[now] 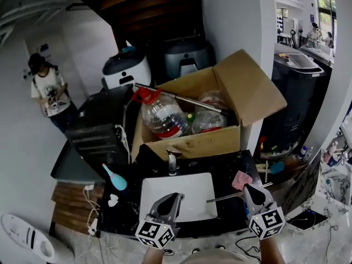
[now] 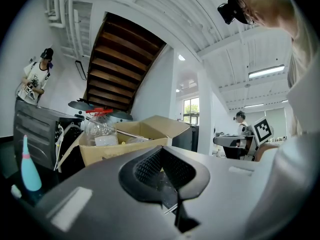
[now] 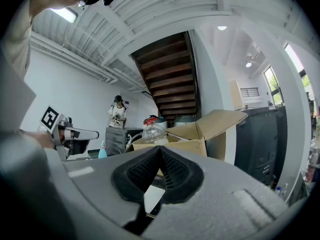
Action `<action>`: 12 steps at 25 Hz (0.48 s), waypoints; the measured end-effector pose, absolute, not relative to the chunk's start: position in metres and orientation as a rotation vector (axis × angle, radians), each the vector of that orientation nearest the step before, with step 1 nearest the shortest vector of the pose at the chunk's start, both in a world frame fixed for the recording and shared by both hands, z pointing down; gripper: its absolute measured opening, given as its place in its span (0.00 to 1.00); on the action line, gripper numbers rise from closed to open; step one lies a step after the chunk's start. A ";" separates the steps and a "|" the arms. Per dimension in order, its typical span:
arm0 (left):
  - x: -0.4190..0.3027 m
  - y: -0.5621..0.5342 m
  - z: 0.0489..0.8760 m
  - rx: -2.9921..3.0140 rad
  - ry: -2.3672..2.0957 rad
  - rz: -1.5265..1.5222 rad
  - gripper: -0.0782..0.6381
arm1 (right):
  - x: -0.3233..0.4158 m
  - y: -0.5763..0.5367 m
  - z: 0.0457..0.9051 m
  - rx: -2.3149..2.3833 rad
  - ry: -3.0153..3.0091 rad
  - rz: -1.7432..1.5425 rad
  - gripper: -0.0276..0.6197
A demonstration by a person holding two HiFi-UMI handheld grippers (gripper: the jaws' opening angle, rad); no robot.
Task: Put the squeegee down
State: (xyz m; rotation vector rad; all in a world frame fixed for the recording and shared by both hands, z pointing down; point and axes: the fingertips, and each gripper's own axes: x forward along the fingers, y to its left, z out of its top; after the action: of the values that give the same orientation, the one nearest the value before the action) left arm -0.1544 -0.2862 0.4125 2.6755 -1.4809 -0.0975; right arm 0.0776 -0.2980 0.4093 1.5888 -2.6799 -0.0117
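box point(image 1: 192, 144) brown | basin point(image 1: 187, 190) white | counter point(image 1: 225, 166) black | cloth point(image 1: 241, 179) pink | bulb point(image 1: 116, 179) teal | bottle cap point(image 1: 146, 95) red

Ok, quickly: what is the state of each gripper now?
Left gripper: closed, nothing between its jaws.
Right gripper: closed, nothing between its jaws.

The left tool point(image 1: 176, 197) is held level and points away from the person, with its jaws closed and the pads meeting at the tips. The right tool point(image 1: 247, 188) is also level, with its jaws closed tip to tip. The tools are side by side and well apart, each marker cube point(image 1: 155, 234) nearest the person.
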 end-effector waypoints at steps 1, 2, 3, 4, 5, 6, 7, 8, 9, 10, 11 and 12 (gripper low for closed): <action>-0.155 -0.287 0.413 2.672 -1.483 -0.098 0.13 | 0.078 -0.298 0.410 1.587 -2.676 -0.013 0.05; -0.155 -0.287 0.414 2.668 -1.484 -0.099 0.13 | 0.079 -0.297 0.411 1.588 -2.673 -0.012 0.05; -0.155 -0.287 0.415 2.666 -1.483 -0.100 0.13 | 0.080 -0.297 0.412 1.591 -2.670 -0.010 0.05; -0.154 -0.287 0.416 2.666 -1.478 -0.101 0.13 | 0.082 -0.297 0.413 1.598 -2.667 -0.008 0.05; -0.152 -0.288 0.417 2.668 -1.472 -0.101 0.13 | 0.084 -0.297 0.413 1.608 -2.665 -0.008 0.05; -0.150 -0.288 0.418 2.669 -1.465 -0.100 0.13 | 0.086 -0.297 0.413 1.617 -2.663 -0.008 0.05; -0.149 -0.289 0.419 2.671 -1.459 -0.098 0.13 | 0.087 -0.297 0.413 1.622 -2.664 -0.007 0.05; -0.148 -0.290 0.419 2.671 -1.455 -0.098 0.13 | 0.087 -0.298 0.413 1.623 -2.666 -0.008 0.05; -0.147 -0.290 0.420 2.670 -1.453 -0.098 0.13 | 0.087 -0.298 0.413 1.618 -2.668 -0.011 0.05; -0.147 -0.291 0.420 2.668 -1.452 -0.098 0.13 | 0.085 -0.299 0.413 1.612 -2.669 -0.018 0.05; -0.147 -0.292 0.420 2.667 -1.452 -0.097 0.13 | 0.084 -0.299 0.413 1.604 -2.667 -0.028 0.05; -0.147 -0.292 0.420 2.664 -1.453 -0.096 0.13 | 0.082 -0.298 0.413 1.596 -2.665 -0.040 0.05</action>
State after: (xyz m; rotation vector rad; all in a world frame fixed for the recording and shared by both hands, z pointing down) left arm -0.1475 -0.2920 0.4204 2.6644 -1.4533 -0.0959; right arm 0.0819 -0.2984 0.4125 1.5964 -2.6649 -0.0401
